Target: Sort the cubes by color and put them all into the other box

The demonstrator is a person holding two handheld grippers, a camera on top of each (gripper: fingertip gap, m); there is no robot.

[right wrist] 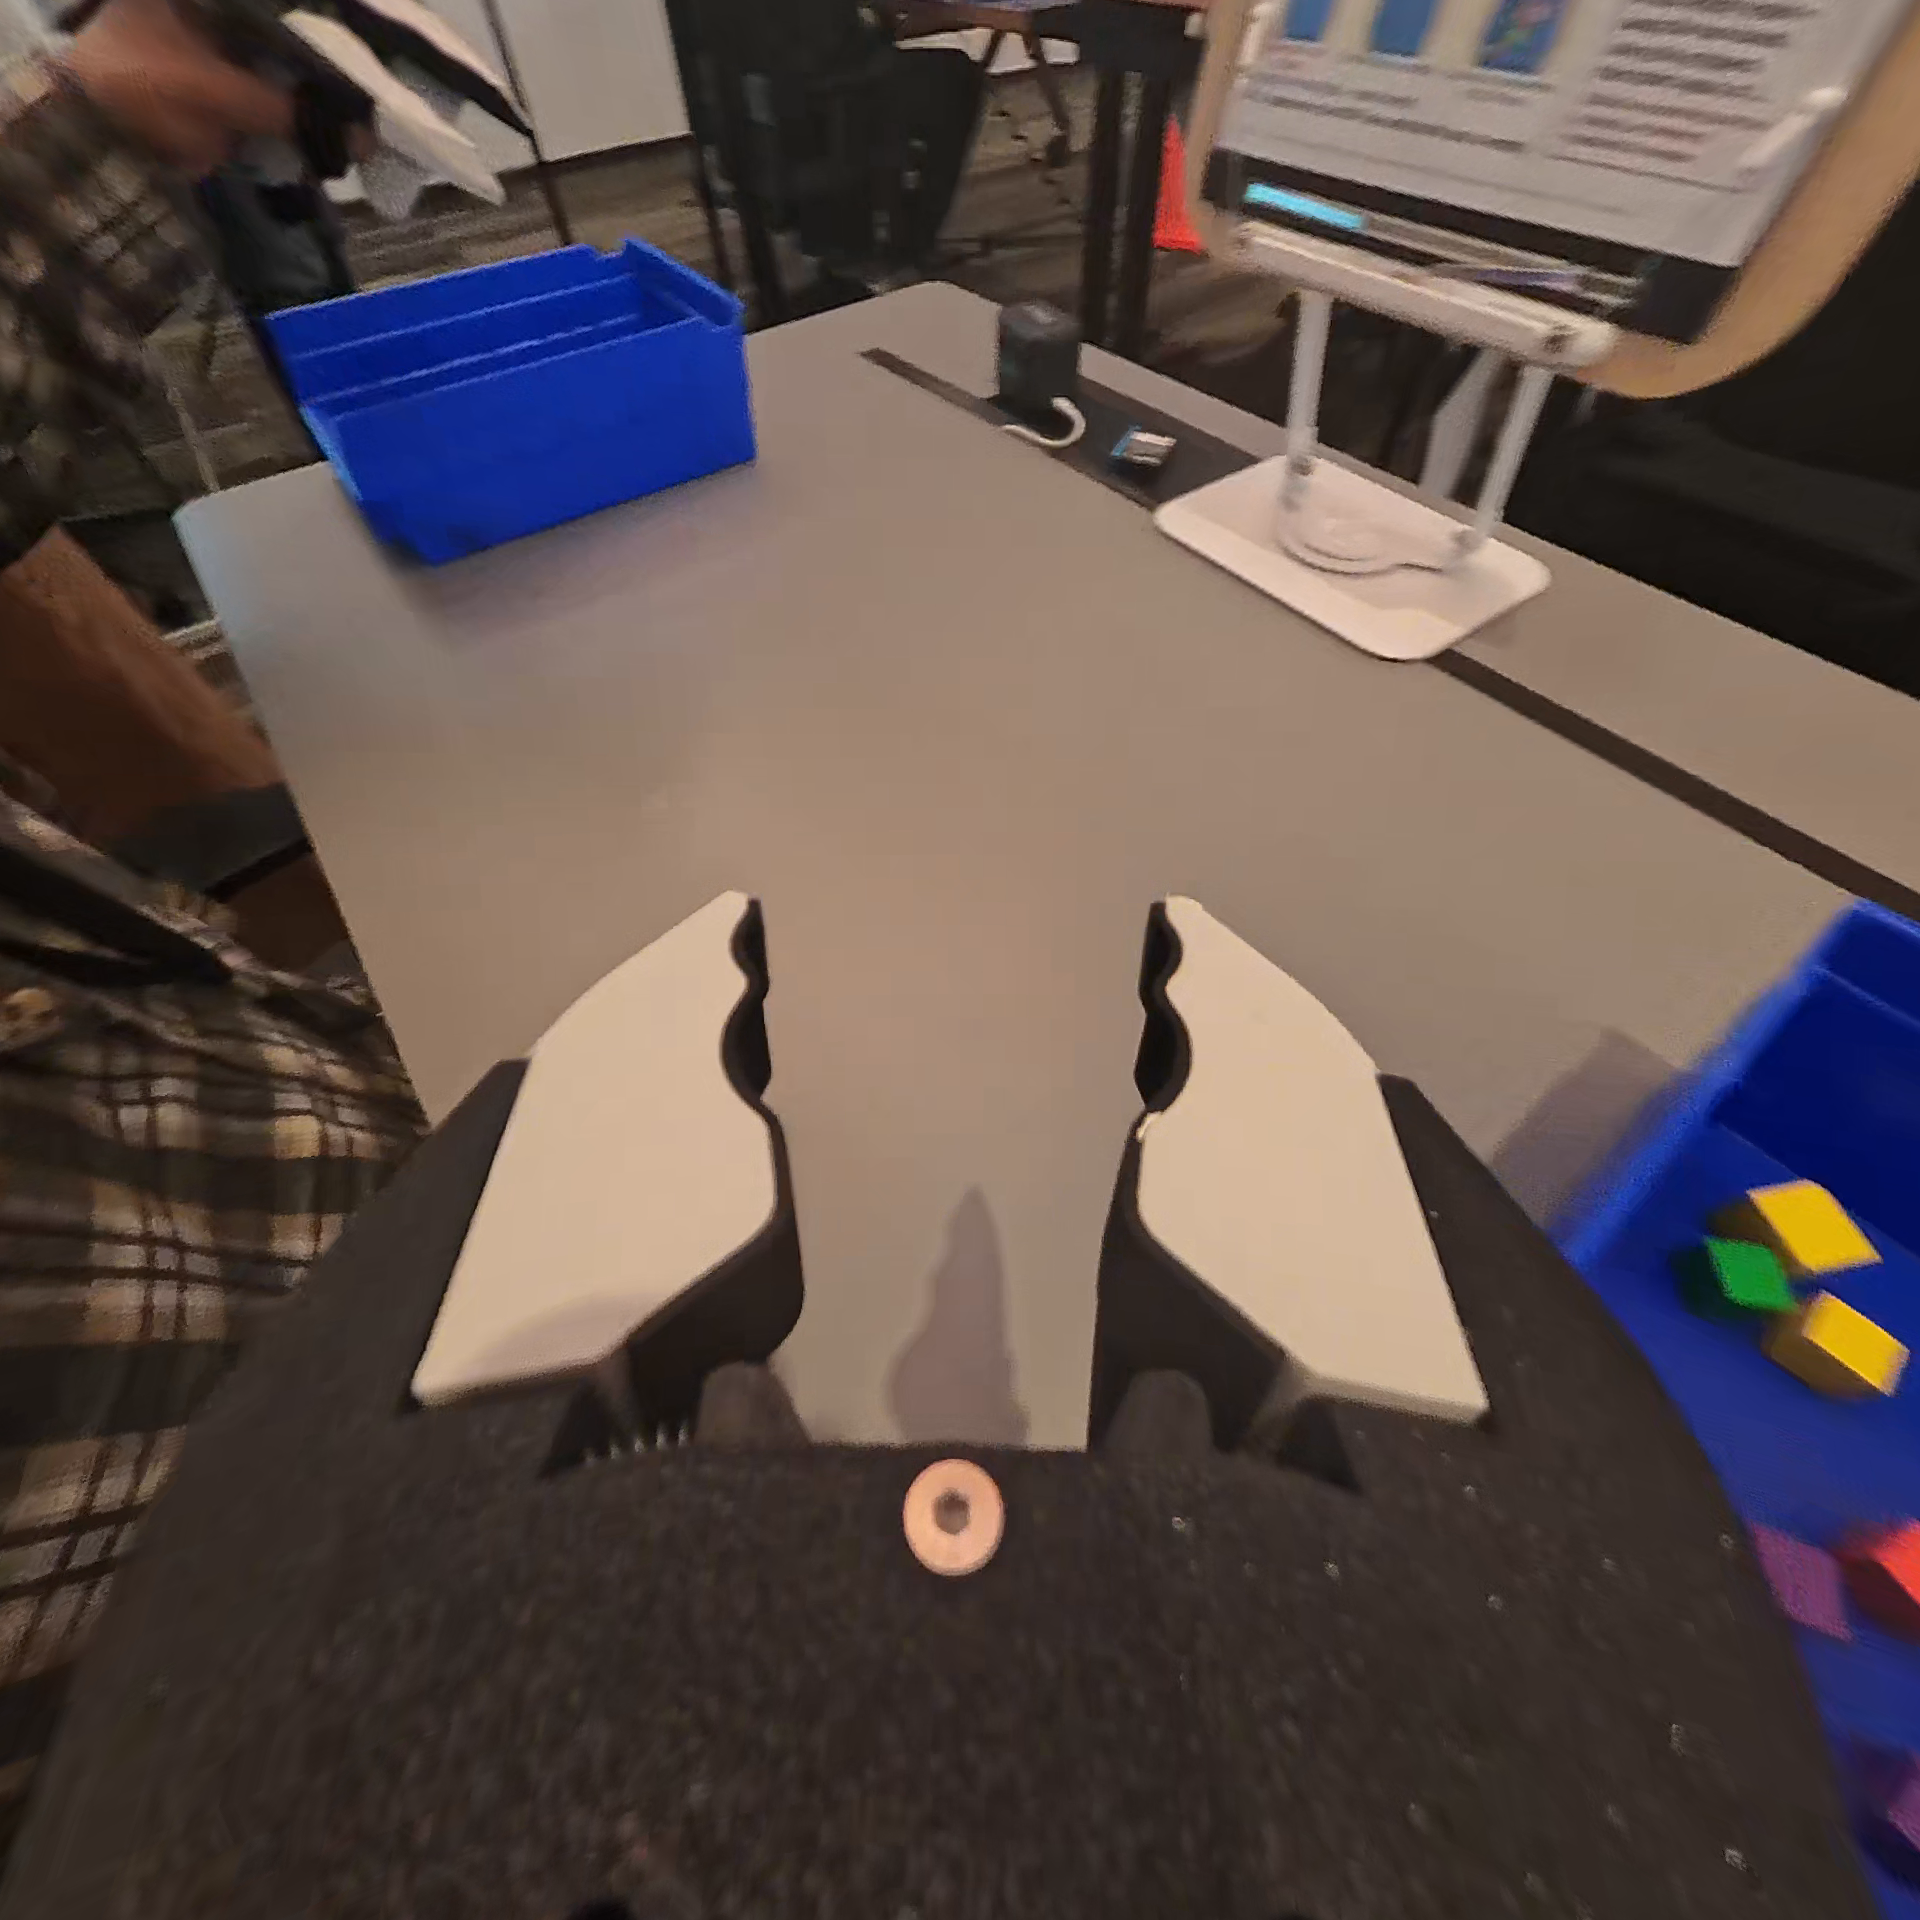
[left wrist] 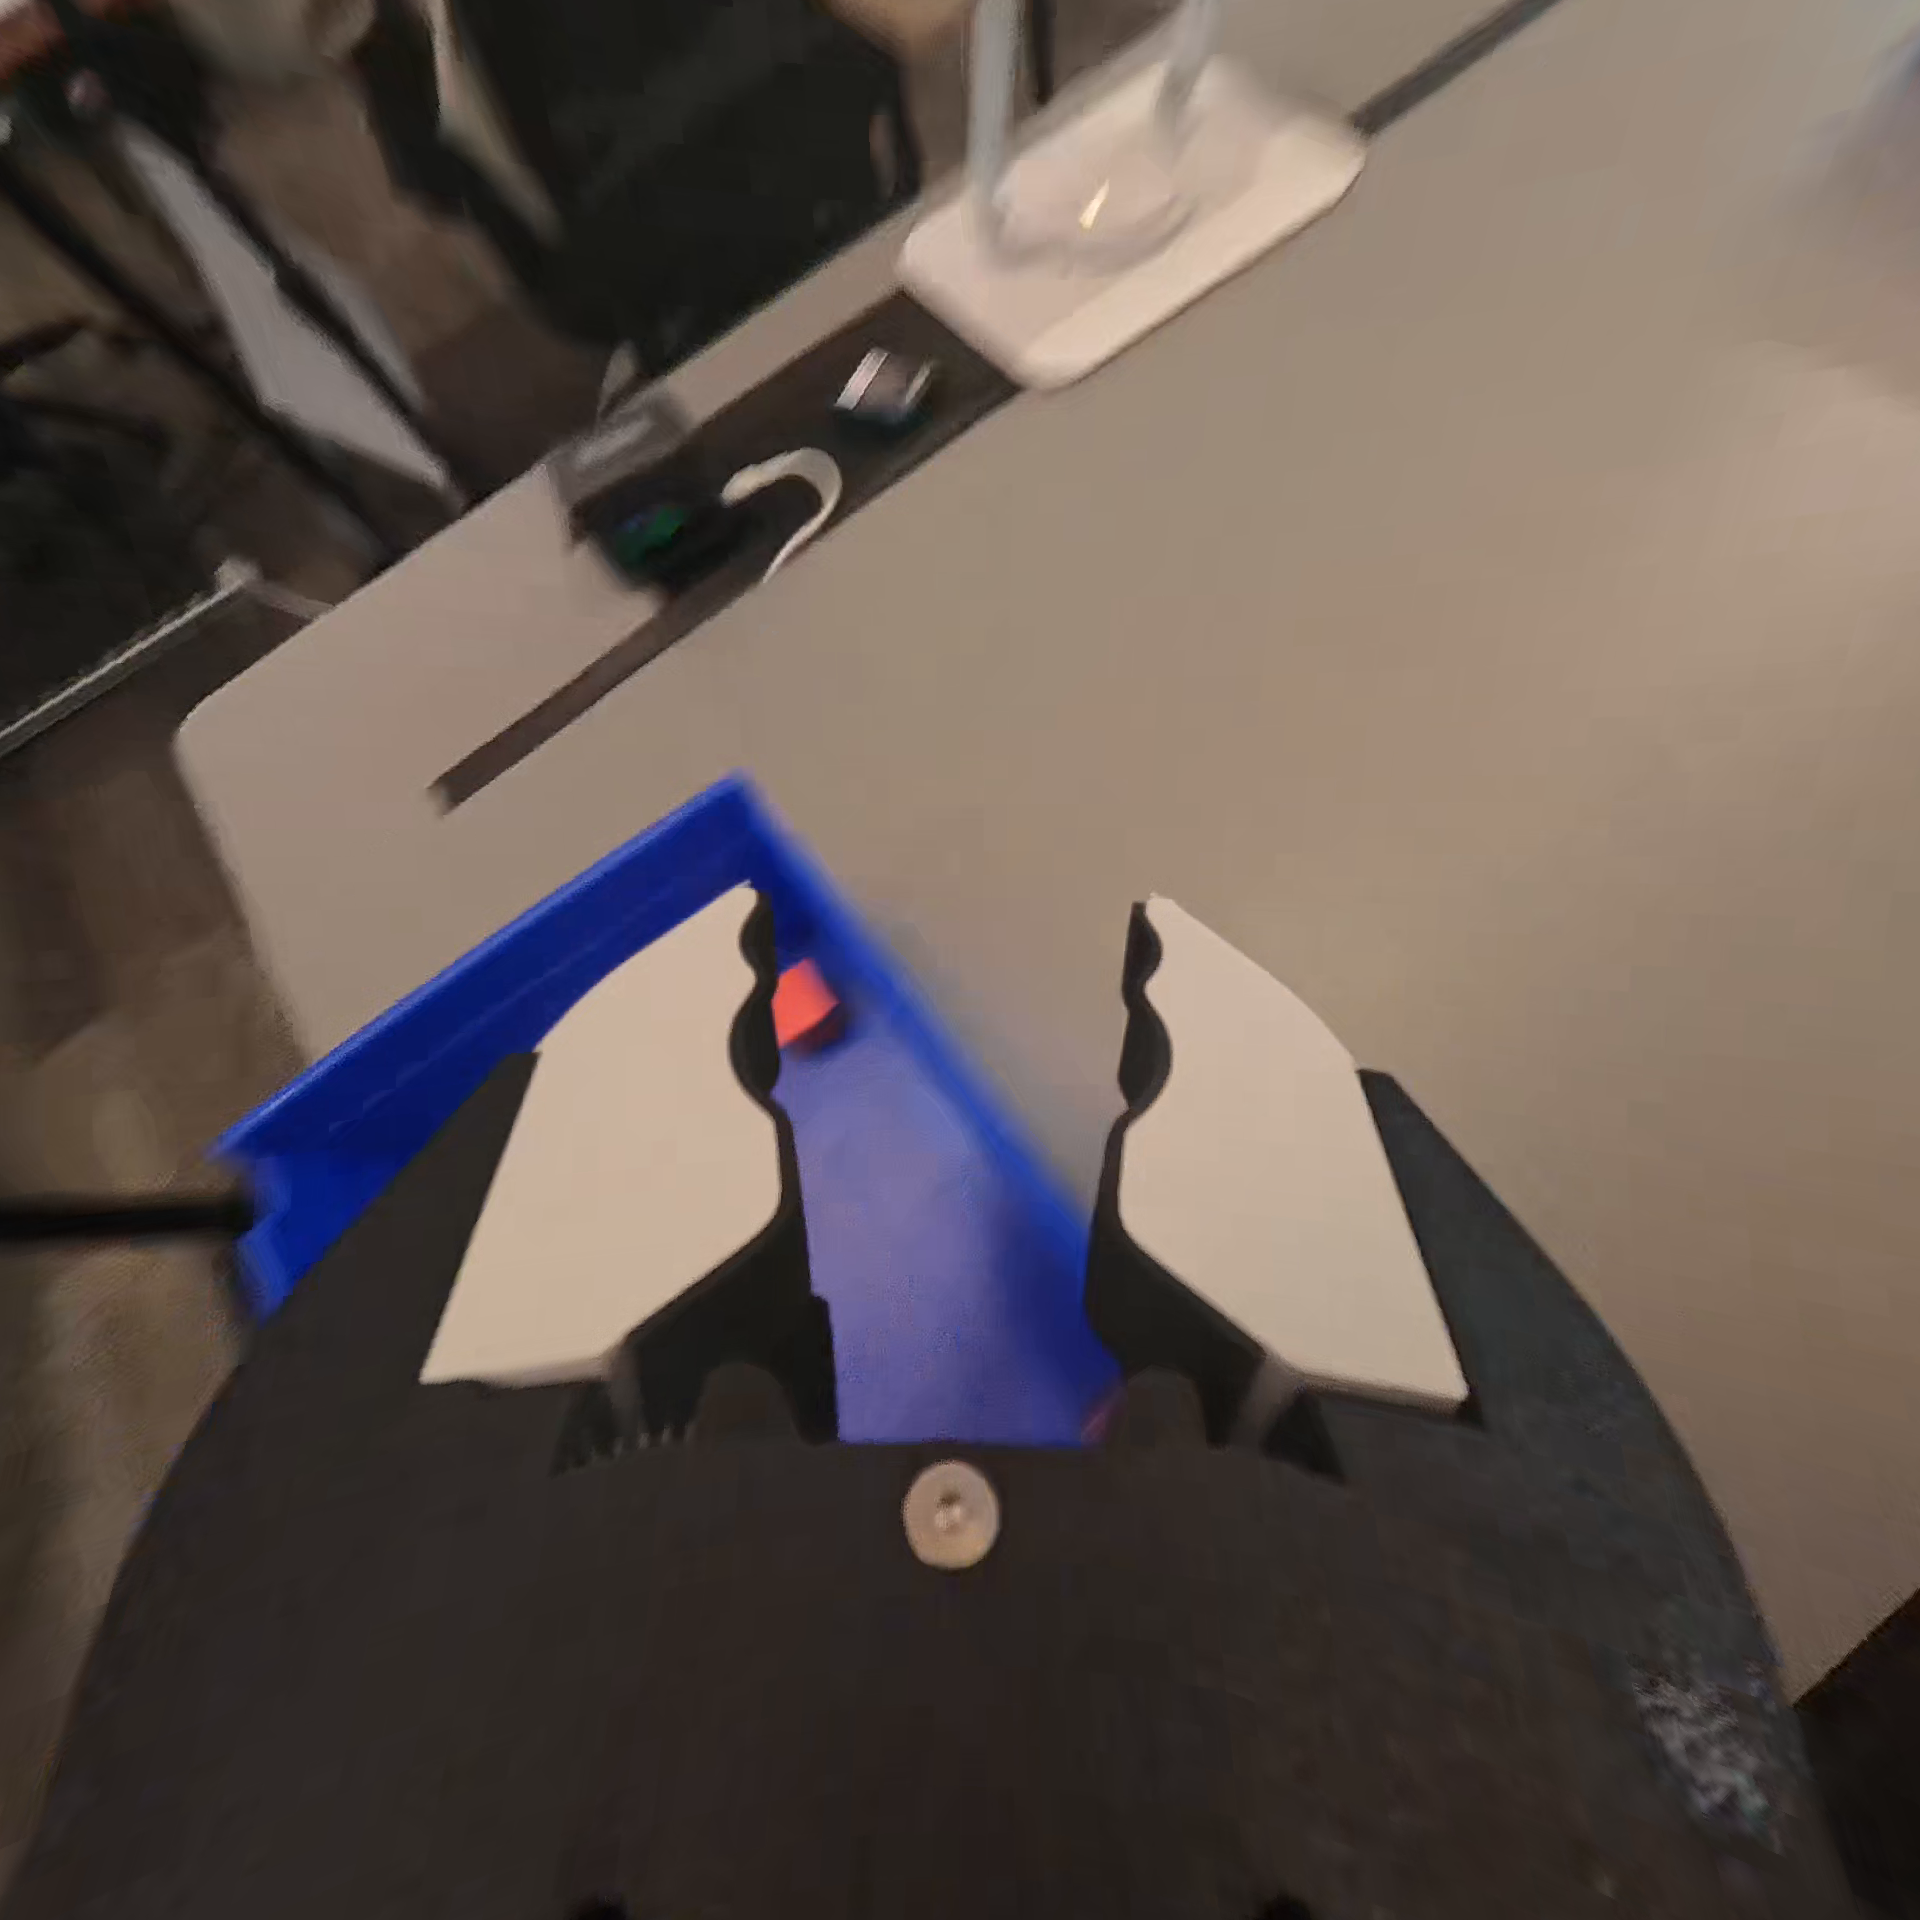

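Over the far left corner of the table, the left wrist view shows the left gripper with its fingers apart and nothing between them, hanging above a blue box where one red cube lies against the far wall, so a drop looks just done. Near the table's right edge, the right wrist view shows the right gripper likewise apart and empty, just beside the second blue box holding two yellow cubes, a green cube, a purple cube and another red cube. Next comes, I judge, a reach right into that box to close on one cube.
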